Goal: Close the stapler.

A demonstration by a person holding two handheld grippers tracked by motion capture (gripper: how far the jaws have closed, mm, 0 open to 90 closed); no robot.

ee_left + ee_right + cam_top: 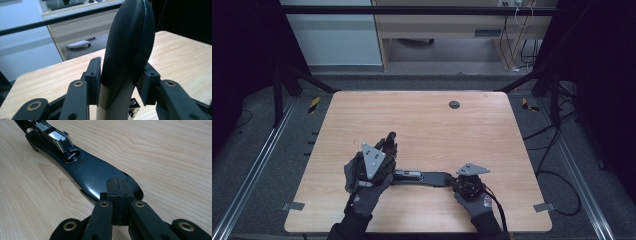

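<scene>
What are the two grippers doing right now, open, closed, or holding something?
Left gripper: fingers around the raised black handle; contact unclear.
Right gripper: closed, resting on the black base.

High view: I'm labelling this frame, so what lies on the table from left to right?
Left gripper with its grey plate, in a gloved hand → flat black tool lying across the wood → right gripper with its own plate → bare table.

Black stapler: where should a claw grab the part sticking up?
Probably low on the raised arm, where it narrows, coming from both sides as the left claw does. The rounded top is wider and may slip. The flat base offers little to pinch.
</scene>
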